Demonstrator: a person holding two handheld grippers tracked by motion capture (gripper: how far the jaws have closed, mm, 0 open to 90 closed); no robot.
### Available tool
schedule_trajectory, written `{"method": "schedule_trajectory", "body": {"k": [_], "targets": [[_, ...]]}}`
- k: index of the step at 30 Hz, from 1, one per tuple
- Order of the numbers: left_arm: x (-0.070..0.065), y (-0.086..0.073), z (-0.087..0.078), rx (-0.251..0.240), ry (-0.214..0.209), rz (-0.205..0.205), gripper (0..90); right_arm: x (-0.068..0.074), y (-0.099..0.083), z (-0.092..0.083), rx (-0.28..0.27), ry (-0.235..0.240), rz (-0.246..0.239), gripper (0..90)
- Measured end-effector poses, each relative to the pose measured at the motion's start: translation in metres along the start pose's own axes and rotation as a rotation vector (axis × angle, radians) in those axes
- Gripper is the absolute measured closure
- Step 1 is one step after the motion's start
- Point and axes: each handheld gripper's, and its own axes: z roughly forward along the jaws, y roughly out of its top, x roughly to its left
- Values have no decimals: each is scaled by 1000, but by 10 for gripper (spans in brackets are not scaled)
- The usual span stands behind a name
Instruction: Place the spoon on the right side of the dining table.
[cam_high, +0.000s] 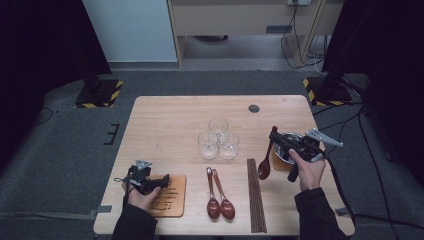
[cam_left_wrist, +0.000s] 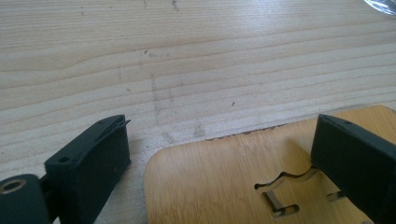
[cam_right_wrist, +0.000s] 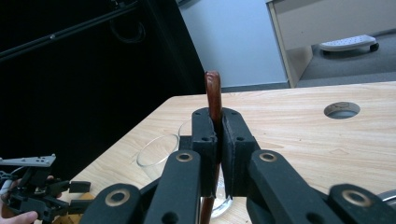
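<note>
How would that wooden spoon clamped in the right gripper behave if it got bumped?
The wooden spoon looks stiff and probably light. The right hand-held gripper pinches only its thin handle, with the bowl hanging low, so it might pivot or slip. Glossy finish suggests slipperiness.

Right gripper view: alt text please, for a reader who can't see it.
The right gripper is clamped on the handle of a brown wooden spoon, held upright above a light wooden table. Clear glasses stand behind the jaws.

On the worktop, three glasses cluster behind two spoons; chopsticks lie right of those, and the trivet under my left claw.
</note>
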Motion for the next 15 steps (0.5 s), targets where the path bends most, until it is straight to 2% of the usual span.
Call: {"method": "schedule_trajectory", "body": {"k": [15], "targets": [[-1, 0, 1, 3, 0, -1, 24, -7, 9, 3, -34, -40, -6, 854]]}}
